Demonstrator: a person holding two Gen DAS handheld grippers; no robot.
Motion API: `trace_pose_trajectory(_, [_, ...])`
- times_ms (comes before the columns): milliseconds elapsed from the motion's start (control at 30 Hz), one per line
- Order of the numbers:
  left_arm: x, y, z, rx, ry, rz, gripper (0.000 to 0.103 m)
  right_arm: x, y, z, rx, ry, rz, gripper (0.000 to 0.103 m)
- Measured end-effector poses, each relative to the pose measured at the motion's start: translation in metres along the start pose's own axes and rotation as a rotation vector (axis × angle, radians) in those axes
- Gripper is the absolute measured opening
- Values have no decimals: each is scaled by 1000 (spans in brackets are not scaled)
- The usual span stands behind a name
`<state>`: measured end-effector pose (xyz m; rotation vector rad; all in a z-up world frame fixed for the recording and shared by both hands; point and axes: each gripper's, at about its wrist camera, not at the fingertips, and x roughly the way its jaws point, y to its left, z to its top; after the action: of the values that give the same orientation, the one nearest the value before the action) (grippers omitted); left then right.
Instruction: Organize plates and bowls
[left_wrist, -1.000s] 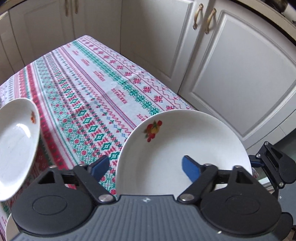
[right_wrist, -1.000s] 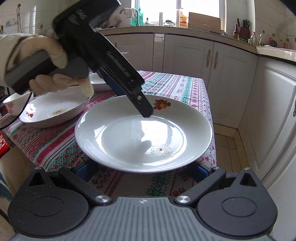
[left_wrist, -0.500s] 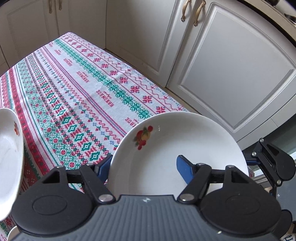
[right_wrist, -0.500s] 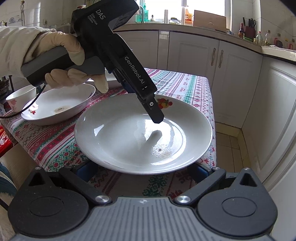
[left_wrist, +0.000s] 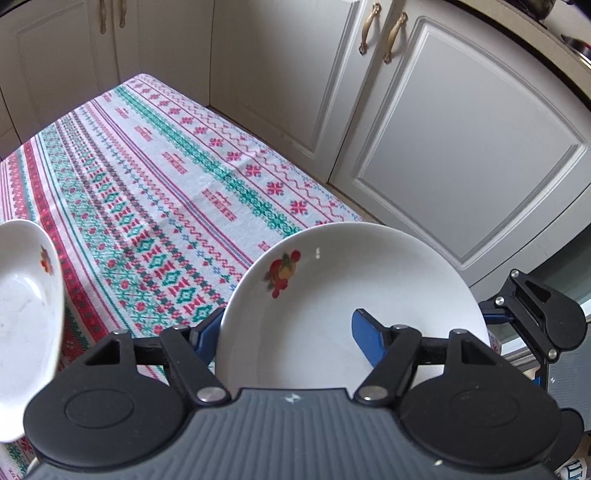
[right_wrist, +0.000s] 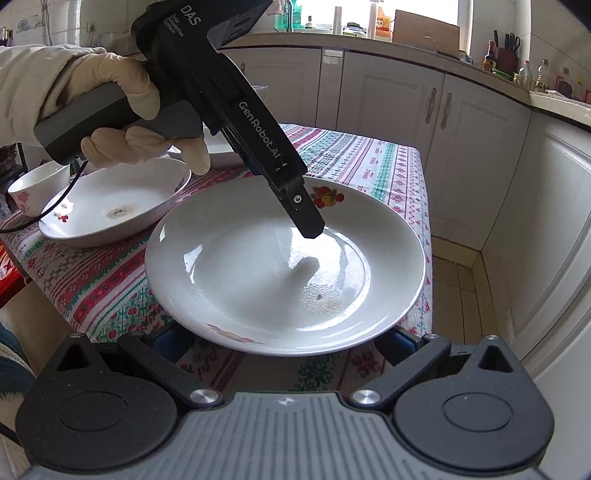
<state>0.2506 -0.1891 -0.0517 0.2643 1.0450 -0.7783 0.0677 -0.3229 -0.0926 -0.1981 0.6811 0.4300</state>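
A large white plate (right_wrist: 258, 266) with a fruit print lies at the table's near right corner, past the edge of the patterned cloth (left_wrist: 147, 184). My left gripper (left_wrist: 284, 325), held by a gloved hand (right_wrist: 122, 110), comes down from the upper left and is shut on the plate's far rim. One blue finger (left_wrist: 369, 332) is inside the dish and the other is outside under the rim. My right gripper (right_wrist: 282, 343) has its fingers spread wide beneath the plate's near rim, tips hidden. In the left wrist view it (left_wrist: 535, 321) sits at the plate's right side.
A deep white dish (right_wrist: 110, 206) stands left of the plate, with a small bowl (right_wrist: 33, 188) further left and another plate (right_wrist: 221, 151) behind the hand. White cabinets (left_wrist: 461, 147) close in past the table's far and right edges. Tiled floor (right_wrist: 461, 266) lies to the right.
The left gripper's jaws closed onto the plate's rim, and its tip sank further into the plate. The plate and right gripper kept still.
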Motion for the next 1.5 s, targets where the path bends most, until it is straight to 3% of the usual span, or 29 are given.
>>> trace_pose_trajectory(600, [0,36,33,-13,-85,39,72,41,-32,43,-28,21,15,103])
trace_pose_trajectory(1167, [29,57,41,-52,-76,33,72,64,-37,47,-5,55,-1,103])
trace_pose_trajectory(1500, [25,52,39,-29,-84,47,75,64,-35,48,-3,62,-8,103])
